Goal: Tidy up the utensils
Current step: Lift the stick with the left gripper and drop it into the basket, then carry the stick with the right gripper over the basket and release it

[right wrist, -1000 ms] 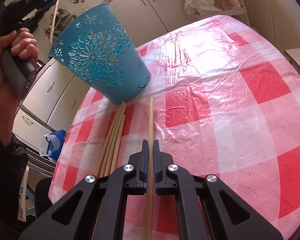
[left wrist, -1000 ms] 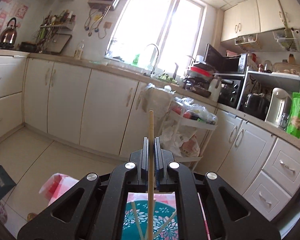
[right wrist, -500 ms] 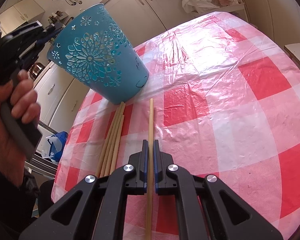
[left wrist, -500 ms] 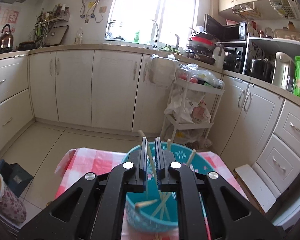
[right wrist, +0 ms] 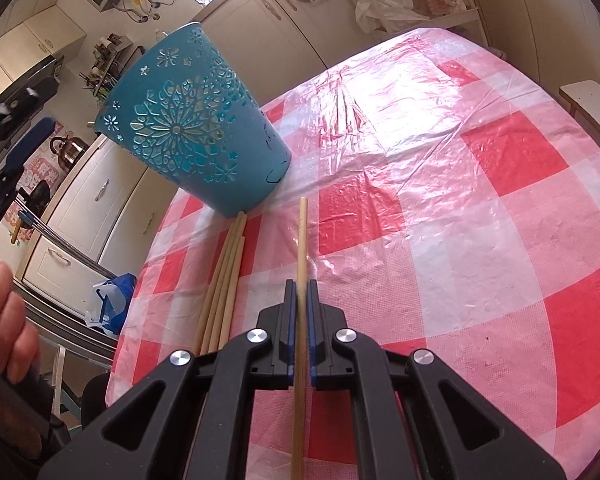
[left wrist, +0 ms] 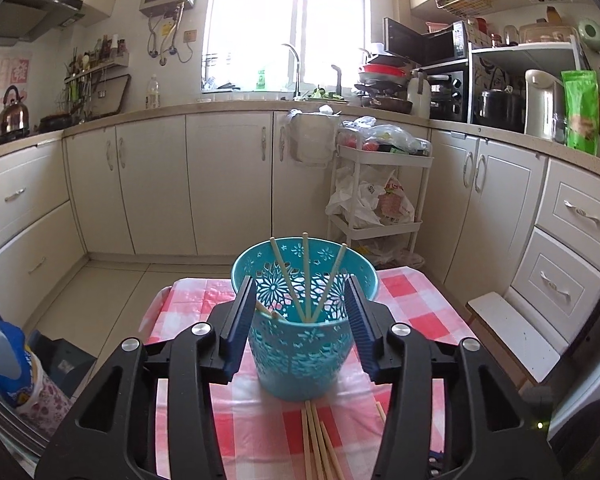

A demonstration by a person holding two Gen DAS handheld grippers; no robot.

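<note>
A teal perforated holder (left wrist: 304, 344) stands on the red-checked tablecloth (left wrist: 412, 320) with several chopsticks (left wrist: 306, 280) leaning inside it. My left gripper (left wrist: 300, 312) is open and empty, its jaws spread just in front of and above the holder. Loose chopsticks (left wrist: 318, 444) lie on the cloth at the holder's base. In the right wrist view the holder (right wrist: 188, 128) stands upper left, the loose chopsticks (right wrist: 224, 280) lie beside it, and my right gripper (right wrist: 300, 320) is shut on a single chopstick (right wrist: 301, 248) lying low over the cloth.
White kitchen cabinets (left wrist: 228, 184) and a white trolley (left wrist: 380, 200) with bags stand behind the table. A white stool (left wrist: 512, 336) is at the table's right. A blue bag (right wrist: 114, 304) sits on the floor off the table's left edge.
My left gripper let its chopstick drop into the holder, opened wide and pulled back from it. My right gripper stayed shut on its chopstick, nearly still.
</note>
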